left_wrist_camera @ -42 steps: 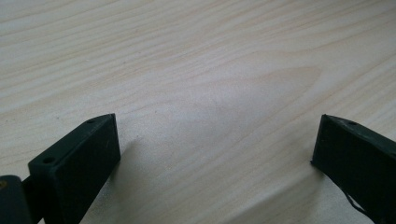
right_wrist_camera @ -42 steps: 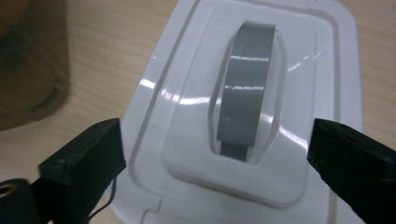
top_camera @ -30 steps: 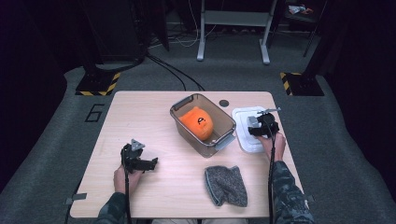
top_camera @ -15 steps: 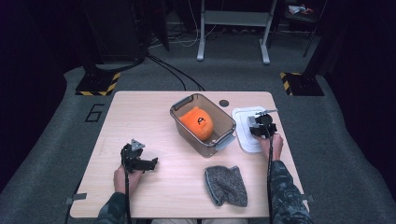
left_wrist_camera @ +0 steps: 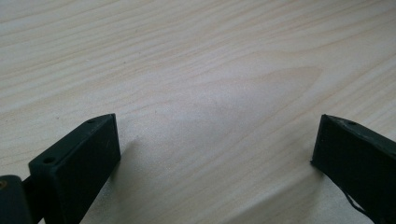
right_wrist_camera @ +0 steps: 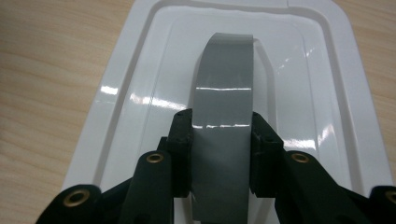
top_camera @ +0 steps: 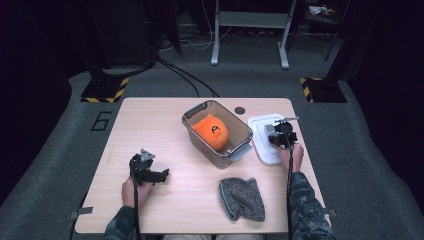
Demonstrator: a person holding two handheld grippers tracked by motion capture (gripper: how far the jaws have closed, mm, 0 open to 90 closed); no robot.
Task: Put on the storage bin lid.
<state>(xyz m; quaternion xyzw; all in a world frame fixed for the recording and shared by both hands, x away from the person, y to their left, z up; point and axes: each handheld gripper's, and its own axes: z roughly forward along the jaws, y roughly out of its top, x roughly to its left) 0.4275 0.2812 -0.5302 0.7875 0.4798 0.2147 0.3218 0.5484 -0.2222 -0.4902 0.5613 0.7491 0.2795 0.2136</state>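
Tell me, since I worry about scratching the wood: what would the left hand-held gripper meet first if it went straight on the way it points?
Probably the bare table top. The left hand-held gripper stands open and angles down at the wood, with nothing between its jaws; how close it is cannot be judged.

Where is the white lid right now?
In the high view the white lid lies flat at the table's right side, beside the clear bin, with the right tool gripping its grey handle.

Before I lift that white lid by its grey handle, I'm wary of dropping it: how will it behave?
The white lid looks like glossy moulded plastic: probably stiff, light, somewhat slippery. Held at the grey handle by the right hand-held gripper, it may tilt.
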